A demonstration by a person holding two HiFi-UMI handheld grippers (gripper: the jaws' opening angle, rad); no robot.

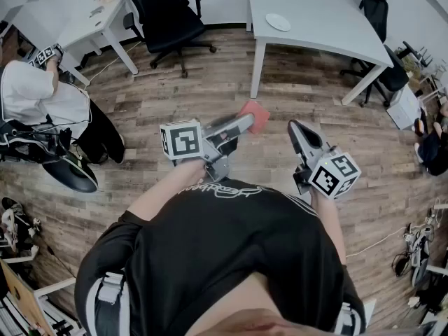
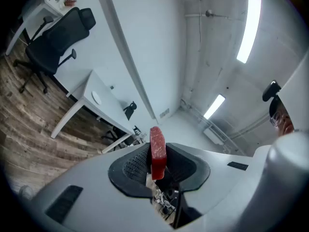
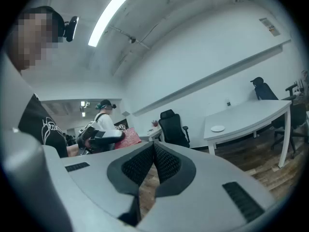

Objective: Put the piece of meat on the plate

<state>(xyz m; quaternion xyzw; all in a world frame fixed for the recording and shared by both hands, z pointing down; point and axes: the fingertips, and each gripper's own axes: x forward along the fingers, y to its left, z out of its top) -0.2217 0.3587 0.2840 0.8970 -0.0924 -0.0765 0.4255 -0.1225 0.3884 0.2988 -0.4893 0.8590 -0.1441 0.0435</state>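
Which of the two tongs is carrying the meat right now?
The left tongs, clamped on the red piece of meat; the right tongs are shut with nothing between them.

The piece of meat (image 2: 157,151) is red with faint pale marbling. The left gripper (image 1: 245,123) and the right gripper (image 1: 295,127) are grey with black ribbed pads, and their cubes are white with black square markers. The plate (image 1: 278,22) is white, on a white table (image 1: 329,26). The floor (image 1: 175,96) is brown wood planking. The office chair (image 1: 164,12) is black.
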